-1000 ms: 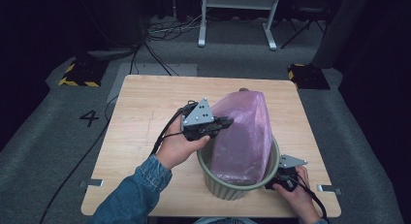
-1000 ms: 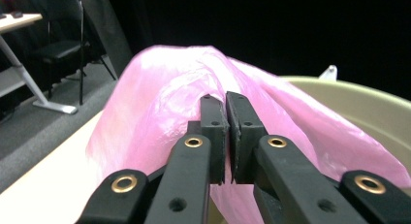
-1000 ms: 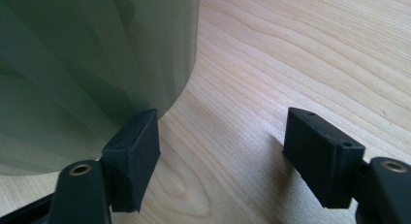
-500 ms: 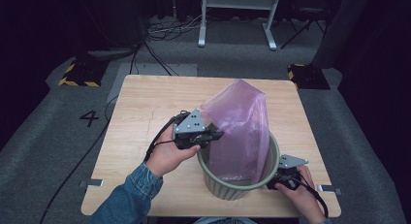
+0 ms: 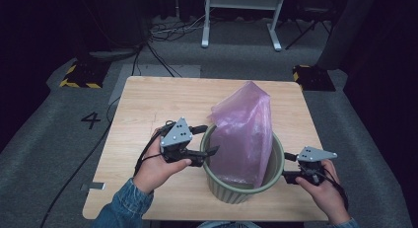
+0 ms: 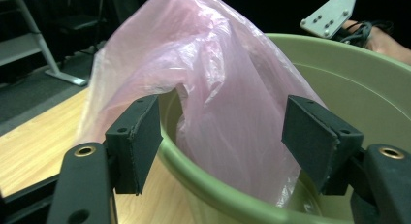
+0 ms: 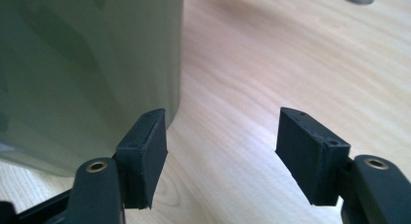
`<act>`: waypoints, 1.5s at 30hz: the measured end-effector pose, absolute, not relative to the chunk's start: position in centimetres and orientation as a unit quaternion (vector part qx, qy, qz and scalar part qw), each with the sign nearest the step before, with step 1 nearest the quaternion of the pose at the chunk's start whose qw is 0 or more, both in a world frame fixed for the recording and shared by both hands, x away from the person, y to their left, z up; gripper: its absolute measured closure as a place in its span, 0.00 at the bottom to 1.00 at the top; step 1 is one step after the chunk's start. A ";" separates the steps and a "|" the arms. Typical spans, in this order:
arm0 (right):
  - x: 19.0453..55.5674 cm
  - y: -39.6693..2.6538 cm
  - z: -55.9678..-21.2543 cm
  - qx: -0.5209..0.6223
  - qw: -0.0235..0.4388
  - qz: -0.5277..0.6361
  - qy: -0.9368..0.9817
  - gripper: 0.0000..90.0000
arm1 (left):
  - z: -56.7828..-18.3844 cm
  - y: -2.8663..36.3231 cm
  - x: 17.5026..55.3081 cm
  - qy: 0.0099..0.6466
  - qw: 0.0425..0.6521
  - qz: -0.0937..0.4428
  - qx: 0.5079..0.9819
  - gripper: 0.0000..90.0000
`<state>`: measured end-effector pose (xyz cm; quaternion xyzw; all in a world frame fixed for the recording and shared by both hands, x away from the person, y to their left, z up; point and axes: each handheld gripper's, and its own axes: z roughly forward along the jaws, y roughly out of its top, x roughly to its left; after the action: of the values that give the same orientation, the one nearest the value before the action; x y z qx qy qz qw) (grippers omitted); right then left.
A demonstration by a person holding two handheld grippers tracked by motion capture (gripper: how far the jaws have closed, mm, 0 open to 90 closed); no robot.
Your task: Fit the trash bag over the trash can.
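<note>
High view: left hand-held gripper (image 5: 209,140) at near-left rim of green bin (image 5: 231,191) on tabletop (image 5: 148,104), jaws just opened wide, nothing clamped. Pink plastic bag (image 5: 244,129) stands in bin, just right of it. Right hand-held gripper (image 5: 287,168) outside bin's right wall.

Left gripper view: bag ahead between spread jaws, pads clear of it; rim crosses below.

Right gripper view: jaws wide apart, closing slightly, nothing between; bin wall just left of left jaw.

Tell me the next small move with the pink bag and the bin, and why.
Probably close the left gripper on the bag's loose edge and pull it over the bin's rim: its jaws, just opened, straddle that rim, and the bag stands bunched inside.
</note>
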<state>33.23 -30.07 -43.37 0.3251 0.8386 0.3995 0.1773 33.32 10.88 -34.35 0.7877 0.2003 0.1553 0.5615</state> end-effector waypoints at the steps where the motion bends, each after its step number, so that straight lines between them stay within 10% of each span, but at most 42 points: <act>1: 33.3 -30.2 -43.0 0.325 0.178 0.401 0.838 0.40 | -34.2 10.8 33.4 0.200 0.562 0.160 0.786 0.32; 20: 34.3 -30.6 -38.0 0.318 0.151 0.425 0.834 0.38 | -32.0 4.0 37.1 0.143 0.533 0.159 0.818 0.39; 30: 34.9 -29.8 -35.8 0.301 0.147 0.435 0.836 0.38 | -32.2 4.2 38.6 0.157 0.512 0.134 0.834 0.95; 45: 35.4 -30.7 -32.5 0.316 0.176 0.439 0.822 0.38 | -31.5 3.7 33.9 0.060 0.518 0.094 0.848 1.00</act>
<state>35.44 -30.67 -32.54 0.3162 0.8222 0.4391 0.1762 33.90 3.68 -31.52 0.8482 0.0603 0.0937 0.5178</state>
